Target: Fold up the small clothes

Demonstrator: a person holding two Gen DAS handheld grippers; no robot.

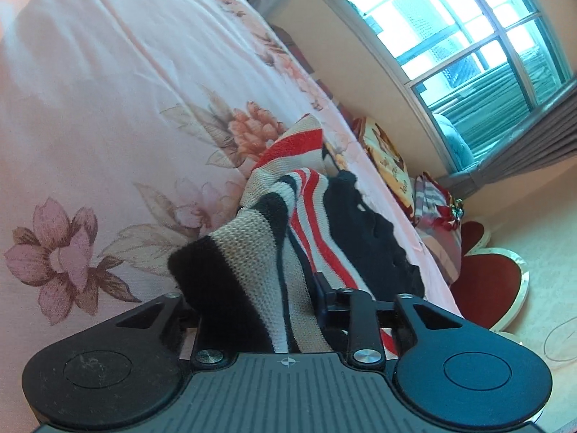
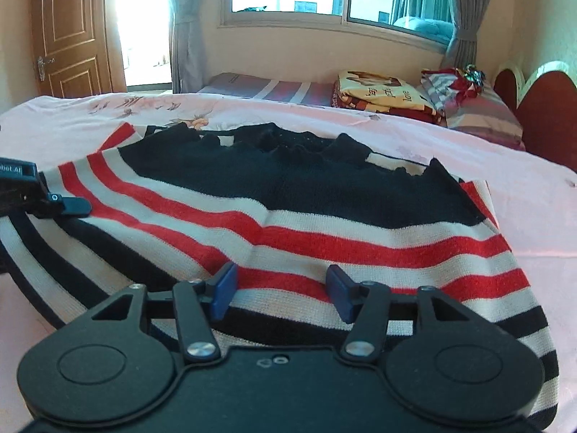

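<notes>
A knitted sweater (image 2: 288,216) with red, cream and black stripes and a black upper part lies spread on a pink floral bedsheet (image 2: 523,198). My right gripper (image 2: 281,285) hovers over its near striped edge, blue pads (image 2: 223,288) apart and nothing pinched between them. In the left wrist view my left gripper (image 1: 252,299) is shut on a bunched-up fold of the sweater (image 1: 252,252), which rises from the sheet (image 1: 108,108) and hides the left finger. That gripper also shows at the sweater's left edge in the right wrist view, as the left gripper (image 2: 54,198).
Folded blankets (image 2: 378,90) and a striped pillow (image 2: 479,108) lie at the far side of the bed. A red headboard (image 2: 541,115) stands at the right. A window with grey curtains (image 2: 465,18) and a wooden door (image 2: 68,32) are behind.
</notes>
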